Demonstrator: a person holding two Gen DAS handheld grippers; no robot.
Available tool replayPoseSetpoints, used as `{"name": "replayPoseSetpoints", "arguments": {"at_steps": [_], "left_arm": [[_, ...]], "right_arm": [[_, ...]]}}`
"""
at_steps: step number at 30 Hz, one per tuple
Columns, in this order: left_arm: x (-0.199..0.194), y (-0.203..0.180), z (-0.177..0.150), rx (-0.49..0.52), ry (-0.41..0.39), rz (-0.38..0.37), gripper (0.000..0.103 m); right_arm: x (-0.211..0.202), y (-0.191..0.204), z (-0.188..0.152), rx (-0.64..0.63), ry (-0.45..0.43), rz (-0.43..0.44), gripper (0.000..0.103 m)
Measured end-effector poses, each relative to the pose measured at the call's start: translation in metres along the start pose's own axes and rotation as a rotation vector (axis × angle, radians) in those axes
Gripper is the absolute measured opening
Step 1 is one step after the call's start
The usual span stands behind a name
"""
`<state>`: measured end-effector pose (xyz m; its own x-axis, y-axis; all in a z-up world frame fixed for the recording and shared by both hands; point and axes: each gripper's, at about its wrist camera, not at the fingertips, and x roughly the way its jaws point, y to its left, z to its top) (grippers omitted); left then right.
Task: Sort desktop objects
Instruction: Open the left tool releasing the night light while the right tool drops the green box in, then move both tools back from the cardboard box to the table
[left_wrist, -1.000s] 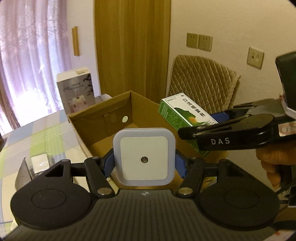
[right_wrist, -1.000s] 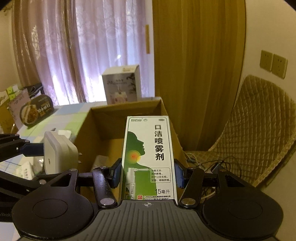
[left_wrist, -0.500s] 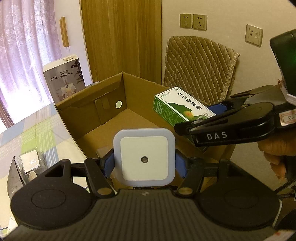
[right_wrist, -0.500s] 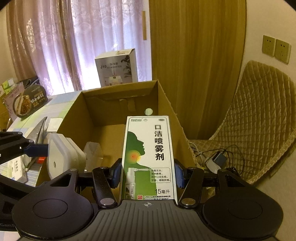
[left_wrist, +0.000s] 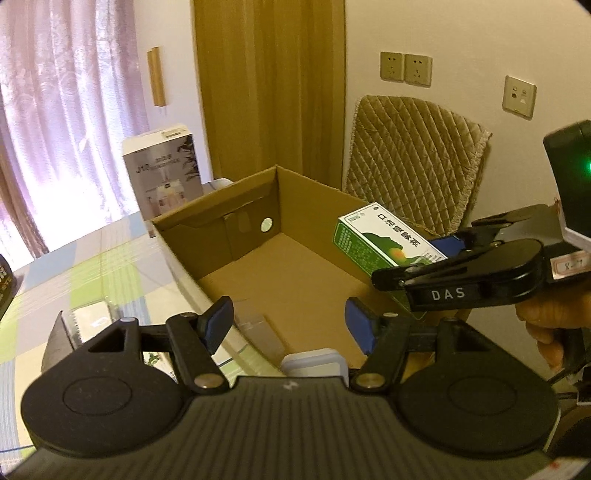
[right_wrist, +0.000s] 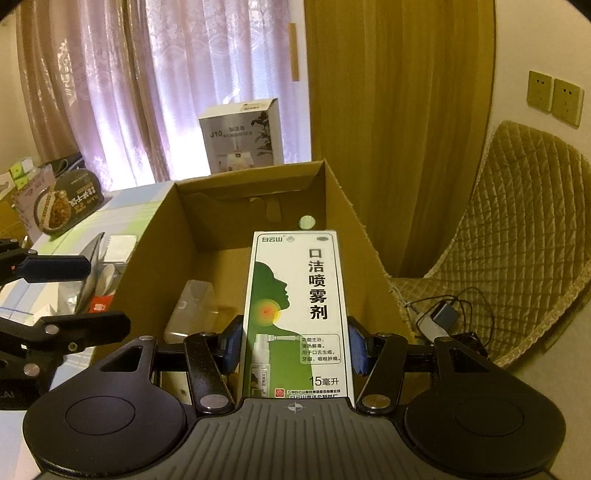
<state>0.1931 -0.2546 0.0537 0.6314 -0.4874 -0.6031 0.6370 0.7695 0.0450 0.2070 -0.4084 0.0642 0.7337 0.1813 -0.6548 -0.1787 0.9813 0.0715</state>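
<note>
Over an open cardboard box (left_wrist: 295, 258) on a checked desk (left_wrist: 110, 266), a person works two hand-held claws to sort loose items. The left claw (left_wrist: 288, 325) hangs with its blue pads spread wide and nothing between them; directly beneath it, at the near end of the box, lies a white square night light (left_wrist: 312, 363), partly hidden by the claw's body, and whether it rests on the box floor cannot be told. The right claw (right_wrist: 295, 347) pinches a green-and-white throat spray carton (right_wrist: 299, 314) by its long sides and holds it above the box's right-hand wall, not yet let go. A clear plastic piece (right_wrist: 192, 306) lies inside the box near the left wall. The sorting looks part done: the night light appears delivered, the spray carton is next. Left on the desk beside the box are a small silver-white packet (left_wrist: 90, 317), a red-labelled item (right_wrist: 99, 304) and a dark food package (right_wrist: 62, 206) farther off; a tall humidifier box (right_wrist: 242, 136) stands behind. A quilted chair (right_wrist: 517, 240) sits to the right.
</note>
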Motion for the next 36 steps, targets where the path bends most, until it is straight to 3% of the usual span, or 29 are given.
{"name": "replayPoseSetpoints", "arguments": {"at_steps": [6,7,9,21,30,36], "left_arm": [[-0.005,0.002,-0.005,-0.006,0.009,0.009,0.063],[-0.006,0.002,-0.006,-0.008,0.01,0.01,0.064],[-0.007,0.003,-0.007,-0.012,0.013,0.011,0.064],[-0.035,0.016,-0.022,-0.06,-0.001,0.037,0.068],[-0.083,0.038,-0.051,-0.106,0.014,0.099,0.075],[-0.125,0.062,-0.078,-0.15,0.016,0.163,0.087]], "right_arm": [[0.003,0.01,0.0,-0.015,0.018,0.018,0.053],[0.003,0.01,0.0,-0.011,0.011,0.022,0.053],[0.001,0.01,0.001,-0.002,0.0,0.015,0.064],[-0.043,0.012,0.007,0.049,-0.09,0.019,0.068],[-0.083,0.063,-0.006,0.029,-0.124,0.094,0.086],[-0.097,0.109,-0.017,-0.012,-0.117,0.155,0.096]]}}
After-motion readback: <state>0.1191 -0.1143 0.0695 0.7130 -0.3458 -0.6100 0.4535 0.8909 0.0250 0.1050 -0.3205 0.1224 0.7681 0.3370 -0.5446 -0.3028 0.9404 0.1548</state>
